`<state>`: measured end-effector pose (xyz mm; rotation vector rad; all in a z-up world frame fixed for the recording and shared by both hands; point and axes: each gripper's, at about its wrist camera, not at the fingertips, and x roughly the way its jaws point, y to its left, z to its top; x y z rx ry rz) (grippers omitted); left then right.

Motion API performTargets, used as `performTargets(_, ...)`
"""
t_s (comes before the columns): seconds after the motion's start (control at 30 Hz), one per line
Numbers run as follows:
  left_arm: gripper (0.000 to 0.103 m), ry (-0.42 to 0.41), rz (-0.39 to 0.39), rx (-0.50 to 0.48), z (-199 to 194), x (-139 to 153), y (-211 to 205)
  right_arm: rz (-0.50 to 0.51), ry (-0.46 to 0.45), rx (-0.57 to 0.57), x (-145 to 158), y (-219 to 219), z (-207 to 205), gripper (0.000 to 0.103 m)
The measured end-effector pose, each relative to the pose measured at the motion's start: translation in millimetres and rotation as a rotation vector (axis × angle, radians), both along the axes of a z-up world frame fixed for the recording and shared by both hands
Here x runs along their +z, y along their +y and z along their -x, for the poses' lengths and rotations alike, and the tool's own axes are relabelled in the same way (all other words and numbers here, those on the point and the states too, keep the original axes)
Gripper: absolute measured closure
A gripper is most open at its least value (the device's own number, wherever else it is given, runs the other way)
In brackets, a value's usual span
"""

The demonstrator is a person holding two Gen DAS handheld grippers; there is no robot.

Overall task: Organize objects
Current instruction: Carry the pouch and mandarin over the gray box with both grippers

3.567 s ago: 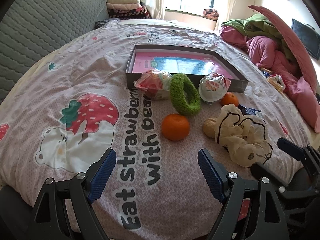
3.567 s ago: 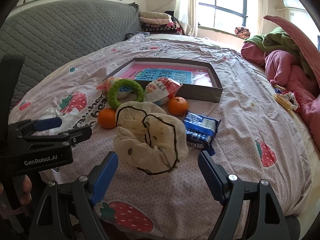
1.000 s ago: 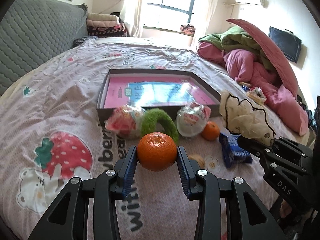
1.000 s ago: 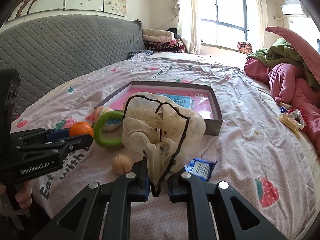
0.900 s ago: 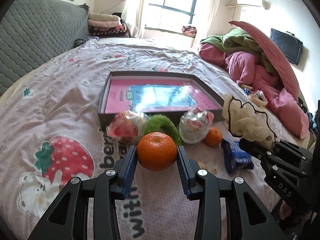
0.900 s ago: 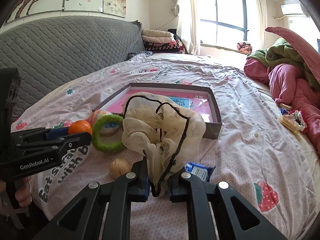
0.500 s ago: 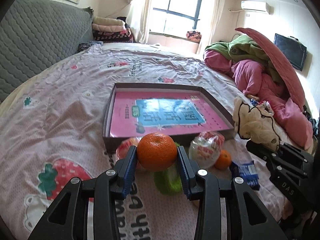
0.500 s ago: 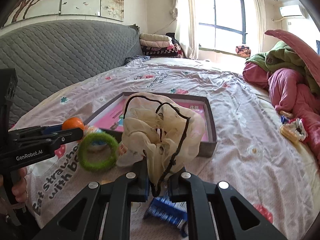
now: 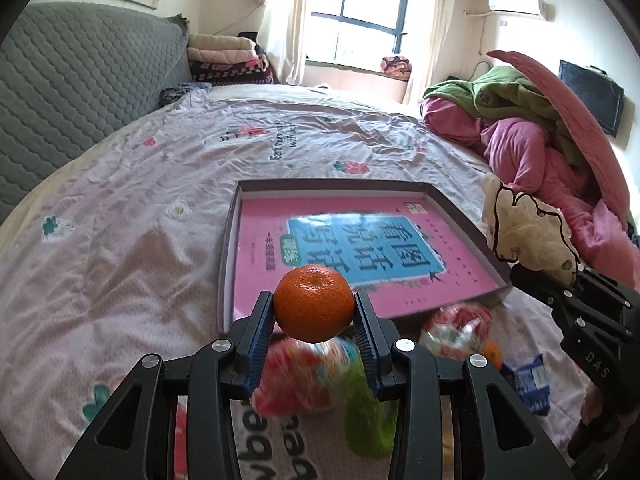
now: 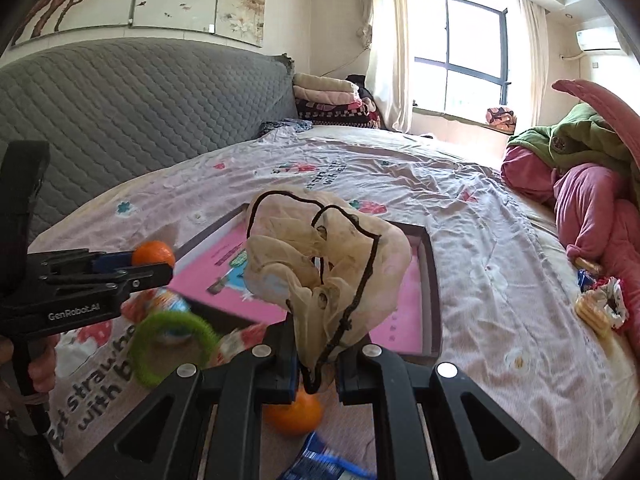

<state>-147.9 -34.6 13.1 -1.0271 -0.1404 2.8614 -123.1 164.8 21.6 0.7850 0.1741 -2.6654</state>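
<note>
Indoors, a bed point(image 9: 120, 208) with pink strawberry sheet carries a shallow box point(image 9: 228, 240). Over it, the left claw point(image 9: 314, 316) pinches an orange point(image 9: 314, 303); the right claw point(image 10: 314, 364) is pressed together on a cream cloth point(image 10: 320, 256). Grey headboard point(image 10: 120, 92), window point(image 10: 460, 52) behind.

Left gripper point(image 9: 314, 316): fingers point(image 9: 262, 322) clamp an orange point(image 9: 314, 303). Beyond them, a shallow box point(image 9: 456, 216) on the bed point(image 9: 120, 240).

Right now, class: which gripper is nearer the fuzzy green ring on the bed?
Left. The left gripper, clamping an orange, hangs almost directly above the green ring. The right gripper, pinching a cream scrunchie, sits further to the ring's right.
</note>
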Motion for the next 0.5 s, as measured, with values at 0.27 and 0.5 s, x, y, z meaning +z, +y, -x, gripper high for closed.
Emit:
performTargets(0.27,0.062,-0.018,0.001,0.005,31.1,1.0,-4.6,-0.006,-0.019,-0.023,-1.6,8.3,27.6,0.089)
performTargets(0.5,0.062,-0.063,0.008,0.015,59.9,-8.1,-6.6,-0.019,-0.091,-0.035,-16.6,14.3,51.8,0.089)
